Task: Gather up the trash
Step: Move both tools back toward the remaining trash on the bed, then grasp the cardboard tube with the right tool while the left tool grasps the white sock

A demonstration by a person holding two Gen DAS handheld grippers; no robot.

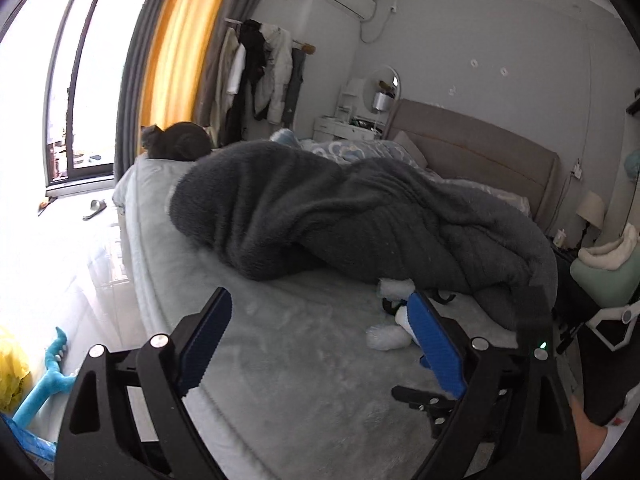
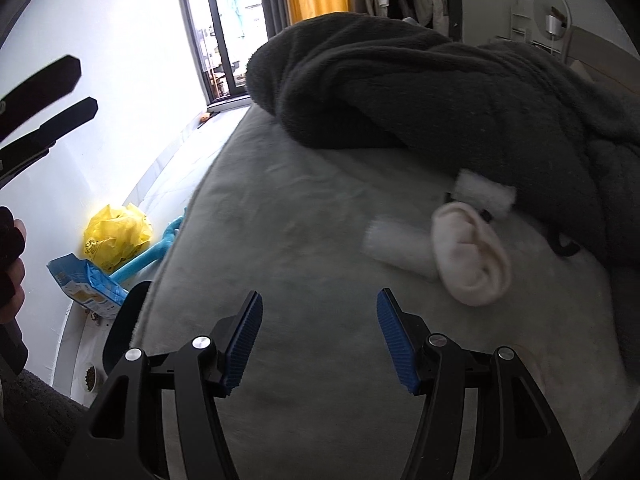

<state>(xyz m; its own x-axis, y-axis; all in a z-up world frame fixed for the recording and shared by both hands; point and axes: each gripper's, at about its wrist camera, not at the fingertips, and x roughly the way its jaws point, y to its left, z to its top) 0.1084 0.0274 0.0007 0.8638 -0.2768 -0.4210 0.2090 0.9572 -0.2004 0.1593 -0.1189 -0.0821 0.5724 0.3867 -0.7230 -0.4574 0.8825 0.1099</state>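
Left gripper (image 1: 320,344): fingers apart, empty, above bed (image 1: 304,364). Right gripper (image 2: 319,340): fingers apart, empty. White sock (image 2: 472,256) on bed, beside dark blanket (image 2: 420,80) edge. Yellow bag (image 2: 116,236) on floor beside bed.

A: Daylight pouring in through the window (image 1: 76,92), blown out to pure white across the floor (image 1: 60,248) in the left wrist view.

B: Same glare on the right wrist side; wall (image 2: 120,80) washed out, detail gone. Yellow bag (image 2: 116,236) haloed by the overexposure.

A: Dim by contrast on the bed (image 1: 300,360); dark blanket (image 1: 320,216) nearly without texture in its folds.

B: Soft shadow under that blanket's edge. White sock (image 2: 472,256) slightly smeared, motion blur around the white pieces next to it.

A: Strong fisheye bending throughout; curtain (image 1: 176,40) bowed, black vignette in the corners.

B: Blurred dark bars at upper left too, out of focus.
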